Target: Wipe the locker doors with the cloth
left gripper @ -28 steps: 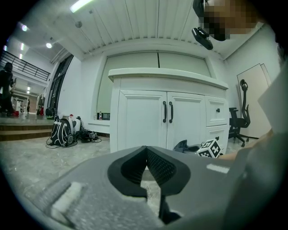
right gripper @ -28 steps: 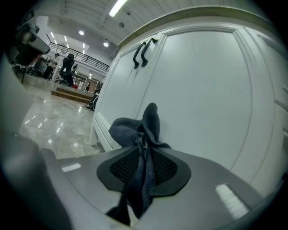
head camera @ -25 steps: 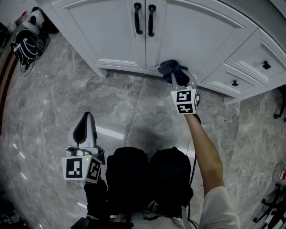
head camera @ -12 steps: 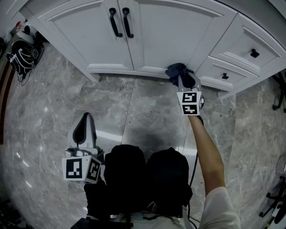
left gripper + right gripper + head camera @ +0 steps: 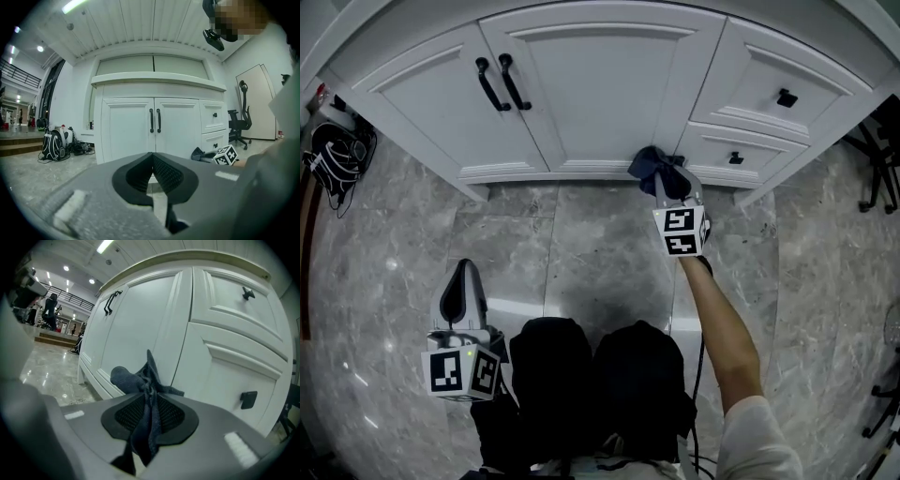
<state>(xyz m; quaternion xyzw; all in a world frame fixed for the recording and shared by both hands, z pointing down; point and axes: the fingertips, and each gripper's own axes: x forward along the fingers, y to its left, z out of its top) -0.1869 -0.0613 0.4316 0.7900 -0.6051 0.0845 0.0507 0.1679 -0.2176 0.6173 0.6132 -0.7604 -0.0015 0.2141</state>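
The white locker doors carry two black handles. A dark blue cloth is pressed against the bottom rail of the right door, near its right edge. My right gripper is shut on the cloth, reaching out from a bare forearm. In the right gripper view the cloth bunches ahead of the right gripper and hangs down between the pads. My left gripper is held low over the floor, shut with nothing in it. In the left gripper view the left gripper points level at the doors.
Two drawers with black knobs sit right of the doors. A dark backpack and cables lie on the floor at far left. An office chair stands at right. The floor is grey marble tile.
My right gripper has slid the cloth rightward along the bottom of the right door, from near the centre seam toward the drawers. The head view has shifted with it.
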